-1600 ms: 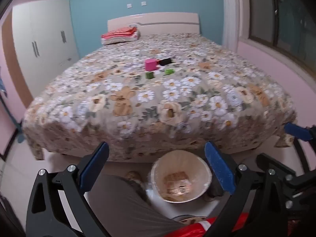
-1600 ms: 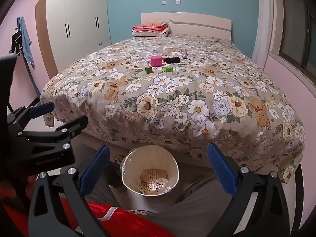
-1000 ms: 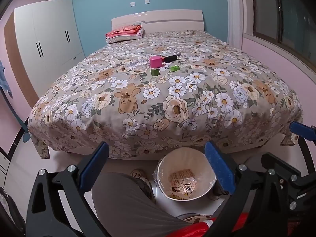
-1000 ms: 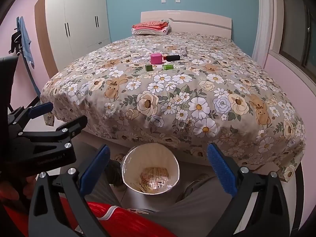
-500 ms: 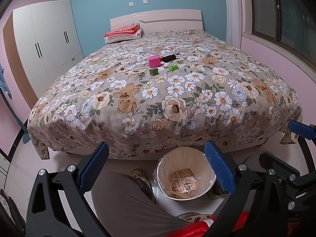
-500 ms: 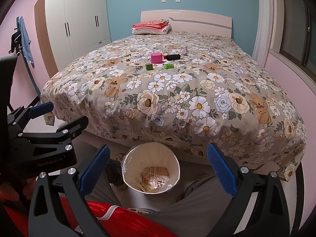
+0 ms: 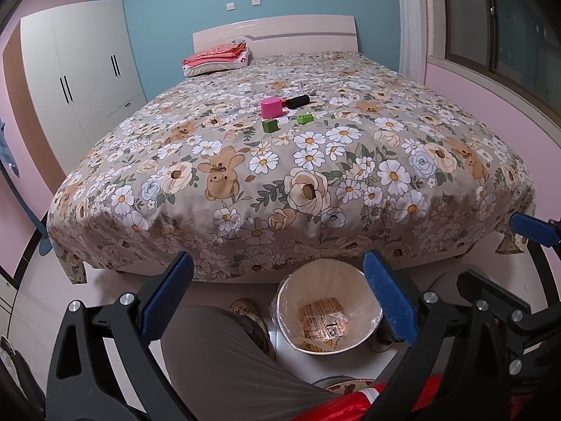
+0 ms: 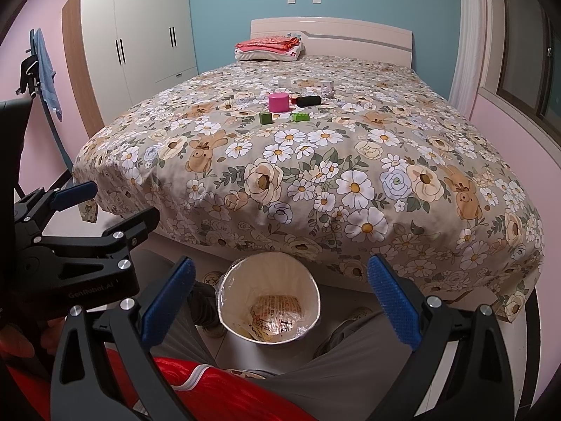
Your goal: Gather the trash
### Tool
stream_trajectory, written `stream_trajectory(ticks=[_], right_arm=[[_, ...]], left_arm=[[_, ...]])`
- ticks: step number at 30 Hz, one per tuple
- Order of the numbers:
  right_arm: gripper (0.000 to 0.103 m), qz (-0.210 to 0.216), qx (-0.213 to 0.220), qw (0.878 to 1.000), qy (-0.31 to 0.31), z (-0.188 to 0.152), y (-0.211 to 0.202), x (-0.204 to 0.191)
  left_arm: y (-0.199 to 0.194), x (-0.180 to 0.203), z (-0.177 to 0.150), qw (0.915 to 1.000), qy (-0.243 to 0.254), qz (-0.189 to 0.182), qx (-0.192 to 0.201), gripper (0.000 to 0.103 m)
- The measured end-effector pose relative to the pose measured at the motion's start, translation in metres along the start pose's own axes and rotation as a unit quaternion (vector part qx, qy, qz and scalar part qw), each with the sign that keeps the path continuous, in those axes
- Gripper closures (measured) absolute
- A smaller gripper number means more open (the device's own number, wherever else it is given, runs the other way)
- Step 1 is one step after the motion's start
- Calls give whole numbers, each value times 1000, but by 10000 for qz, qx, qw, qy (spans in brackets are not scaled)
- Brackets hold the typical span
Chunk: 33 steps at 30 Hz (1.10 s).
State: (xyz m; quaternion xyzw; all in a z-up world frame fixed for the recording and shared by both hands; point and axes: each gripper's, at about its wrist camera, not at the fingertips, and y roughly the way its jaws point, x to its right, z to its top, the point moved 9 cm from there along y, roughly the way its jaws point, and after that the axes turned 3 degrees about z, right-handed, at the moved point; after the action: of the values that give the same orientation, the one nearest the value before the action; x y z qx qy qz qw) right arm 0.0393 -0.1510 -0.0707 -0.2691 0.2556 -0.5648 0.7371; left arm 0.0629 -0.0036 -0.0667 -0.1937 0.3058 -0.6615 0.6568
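Note:
A white-lined bin stands on the floor at the foot of the bed, with a printed wrapper inside; it also shows in the right wrist view. Far out on the flowered bed lie a pink cylinder, a black tube, a green cube and a green brick; the right wrist view shows them too, pink cylinder, green cube. My left gripper and right gripper are both open and empty, held low over the bin.
The bed fills the middle of the room. A white wardrobe stands at the left, a window at the right. Folded red cloth lies on a pillow by the headboard. My legs and shoes are beside the bin.
Both views have shifted slightly; the left gripper has risen and tilted a little. Both grippers stay open and empty.

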Motion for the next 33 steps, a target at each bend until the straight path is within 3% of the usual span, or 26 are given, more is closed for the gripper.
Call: stream_trajectory(ticks=[33], right_arm=[[3, -3, 10, 10000, -12, 1, -1, -1]], left_arm=[[0, 0, 3, 10000, 9, -4, 10, 8]])
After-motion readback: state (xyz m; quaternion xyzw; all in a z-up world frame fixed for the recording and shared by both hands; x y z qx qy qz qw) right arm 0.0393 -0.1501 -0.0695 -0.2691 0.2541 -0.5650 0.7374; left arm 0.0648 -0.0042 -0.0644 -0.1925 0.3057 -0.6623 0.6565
